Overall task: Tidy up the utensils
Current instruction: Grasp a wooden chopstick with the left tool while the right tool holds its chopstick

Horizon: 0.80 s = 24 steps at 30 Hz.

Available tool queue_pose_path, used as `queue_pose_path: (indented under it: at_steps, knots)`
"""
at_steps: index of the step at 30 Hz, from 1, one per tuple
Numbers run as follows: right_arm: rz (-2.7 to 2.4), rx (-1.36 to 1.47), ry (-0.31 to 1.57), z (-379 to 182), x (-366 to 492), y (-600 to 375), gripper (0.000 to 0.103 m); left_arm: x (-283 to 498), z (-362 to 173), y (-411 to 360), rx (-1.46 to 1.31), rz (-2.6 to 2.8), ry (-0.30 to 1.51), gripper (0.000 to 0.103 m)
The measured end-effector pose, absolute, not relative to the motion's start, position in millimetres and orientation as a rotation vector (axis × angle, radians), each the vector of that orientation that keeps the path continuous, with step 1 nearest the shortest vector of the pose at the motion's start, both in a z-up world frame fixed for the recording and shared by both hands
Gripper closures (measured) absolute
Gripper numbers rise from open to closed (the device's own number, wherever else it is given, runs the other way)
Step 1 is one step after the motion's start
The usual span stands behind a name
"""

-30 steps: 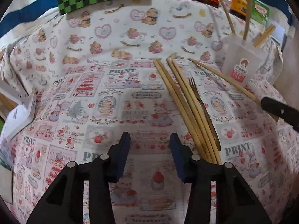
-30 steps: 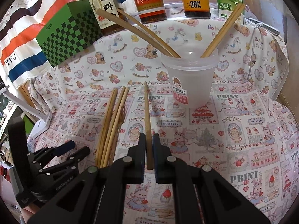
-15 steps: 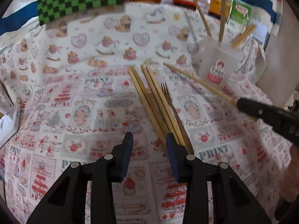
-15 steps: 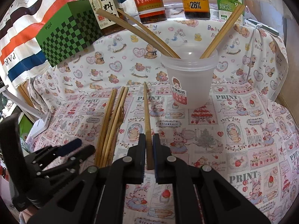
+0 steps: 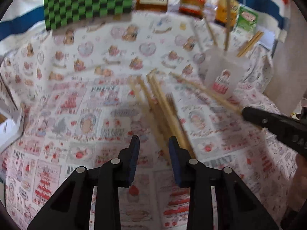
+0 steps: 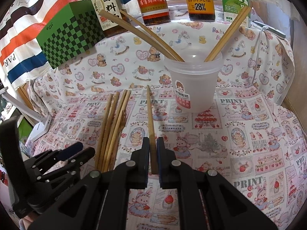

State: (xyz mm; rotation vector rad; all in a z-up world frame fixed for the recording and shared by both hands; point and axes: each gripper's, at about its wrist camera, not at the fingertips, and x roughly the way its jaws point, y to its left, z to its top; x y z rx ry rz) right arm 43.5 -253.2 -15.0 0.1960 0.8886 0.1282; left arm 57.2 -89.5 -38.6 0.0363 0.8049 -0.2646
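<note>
A bundle of wooden chopsticks (image 5: 161, 103) (image 6: 113, 126) lies on the printed cloth with a wooden fork (image 6: 122, 118) beside it. My left gripper (image 5: 153, 143) (image 6: 80, 149) hovers at the bundle's near ends. Its jaws are closing, and the outermost stick's end lies just inside the right finger, unpressed; the view is blurred. My right gripper (image 6: 152, 143) (image 5: 247, 113) is shut on a single chopstick (image 6: 149, 111) (image 5: 201, 90) pointing toward a translucent plastic cup (image 6: 193, 82) (image 5: 224, 74). Several chopsticks stand in that cup.
A green checkered box (image 6: 71, 32) stands at the back left. Sauce bottles (image 6: 155, 2) and a green drink carton (image 6: 234, 0) line the back edge. A white lamp-like object (image 6: 38, 126) sits off the cloth's left side.
My left gripper has shifted right until the chopstick bundle's near ends sit at its fingers, and its jaws have narrowed. The right gripper and its chopstick have not moved.
</note>
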Motion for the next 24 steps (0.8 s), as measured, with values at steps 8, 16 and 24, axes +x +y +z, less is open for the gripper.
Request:
queue_pose_path:
  at_steps: [8, 16, 24]
  knots:
    - [0.125, 0.194, 0.884, -13.9, 42.5, -254.0, 0.096, 63.5, -47.1, -109.1, 0.139, -0.272, 0.88, 0.067]
    - [0.12, 0.195, 0.888, -13.5, 42.2, -254.4, 0.096, 69.3, -51.1, -90.8, 0.114, -0.183, 0.91, 0.068]
    - [0.119, 0.208, 0.88, -10.7, 41.0, -257.5, 0.096, 59.2, -41.2, -90.7, 0.064, -0.23, 0.849, 0.068]
